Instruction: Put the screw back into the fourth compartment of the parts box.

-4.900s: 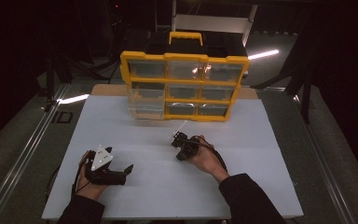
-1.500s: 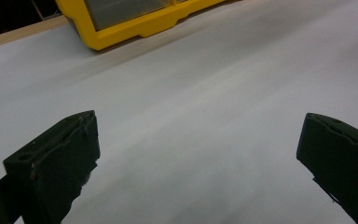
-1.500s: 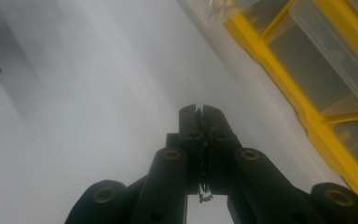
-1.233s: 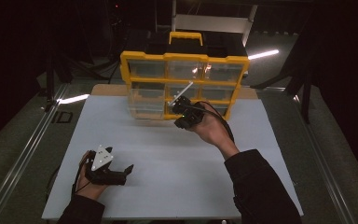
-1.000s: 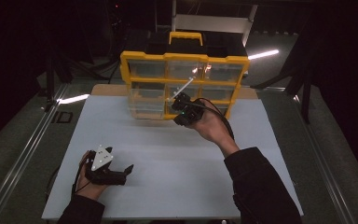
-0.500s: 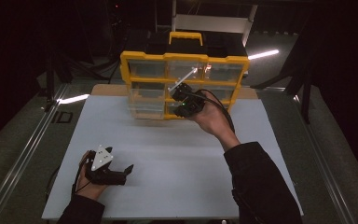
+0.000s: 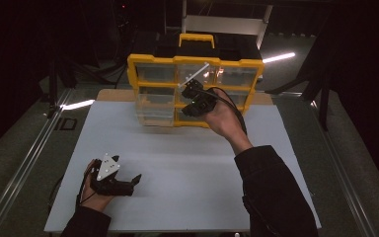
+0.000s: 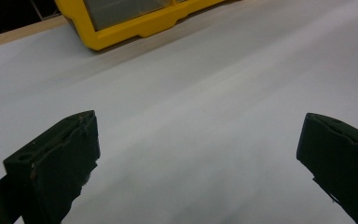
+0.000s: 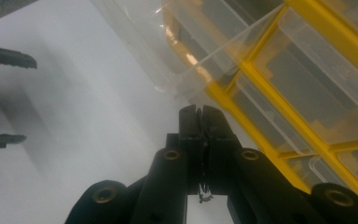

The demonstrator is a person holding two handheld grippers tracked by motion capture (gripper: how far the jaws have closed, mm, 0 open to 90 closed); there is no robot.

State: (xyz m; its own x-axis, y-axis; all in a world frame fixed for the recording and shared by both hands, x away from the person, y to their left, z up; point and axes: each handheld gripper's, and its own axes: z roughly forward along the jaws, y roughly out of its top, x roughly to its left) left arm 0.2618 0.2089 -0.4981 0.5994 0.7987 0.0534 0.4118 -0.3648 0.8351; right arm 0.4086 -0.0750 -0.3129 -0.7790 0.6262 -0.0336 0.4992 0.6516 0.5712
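I see the white desk (image 7: 177, 168) spread across the high view, its far edge meeting dark surroundings that I cannot make out. At the back of the desk stands a yellow drawer cabinet (image 7: 196, 61) with clear plastic drawers and a yellow handle on top; what lies inside the drawers is too dim and blurred to tell. I read no brand, label or writing on it from any view.

My right tool (image 7: 193, 94) is raised in front of the cabinet's middle drawers, and the hand and sleeve behind it cover part of the lower right drawers. In the right gripper view the tool (image 9: 199, 116) has its jaws clenched together with nothing visible between them, their tip just beside the corner of a clear drawer (image 9: 205, 51) that sticks out from the yellow frame; I cannot tell whether they touch it. The frame runs off the right edge there.

My left tool (image 7: 128, 181) rests low on the near left of the desk, well apart from the cabinet. In the left gripper view the tool (image 8: 198, 154) is released, jaws wide with bare desk between them.
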